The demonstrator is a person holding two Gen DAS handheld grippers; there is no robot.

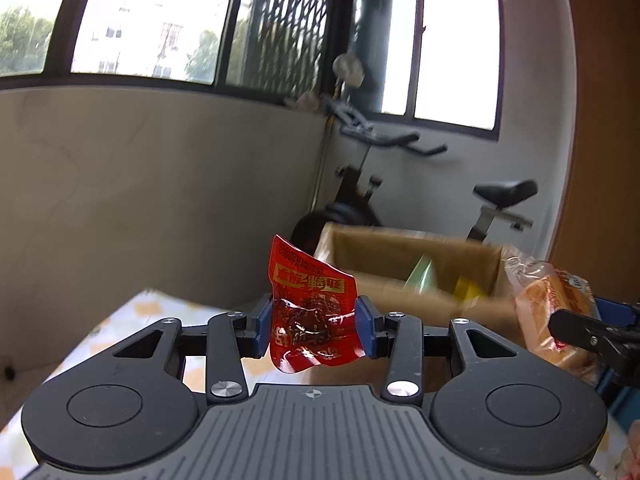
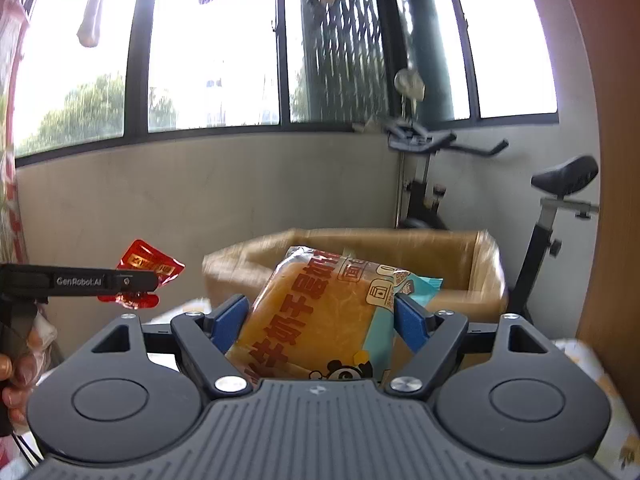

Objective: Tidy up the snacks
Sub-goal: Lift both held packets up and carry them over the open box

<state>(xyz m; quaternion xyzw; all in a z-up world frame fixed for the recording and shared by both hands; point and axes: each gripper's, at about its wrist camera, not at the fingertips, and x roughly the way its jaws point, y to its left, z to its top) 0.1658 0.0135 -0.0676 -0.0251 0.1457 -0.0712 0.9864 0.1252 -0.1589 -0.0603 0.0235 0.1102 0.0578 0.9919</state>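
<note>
Currently both tongs loaded, both up in the air in front of the cardboard box (image 2: 472, 264).

Left tongs (image 1: 316, 330): clamped on a small red sachet (image 1: 314, 308), blue pads on its two side edges, approx mid-height. Top corner of the sachet sticks up free, bottom hangs below the pads. Looks v. light, glossy film, prob slippery; crumples rather than resists. Contents look soft and lumpy. Grip on the body is better than on the seal edge, which could slide out.

Right tongs (image 2: 320, 320): set wide, closed on a bread pack (image 2: 320, 312), pads on its flanks. Pack is bulky, puffy, orange loaf visible through the clear wrap. Light for its size, judged; squashes easily, so squeeze w/ care. Wrap is loose and may shift around the loaf; hold across the loaf itself, not the loose bag end.

Box sits at the far end of the bench (image 1: 120, 320), open top, w/ green and yellow packs inside (blurred). Exercise bike (image 2: 560, 200) behind it. A hand (image 2: 16, 380) shows at the left edge of the right view.
</note>
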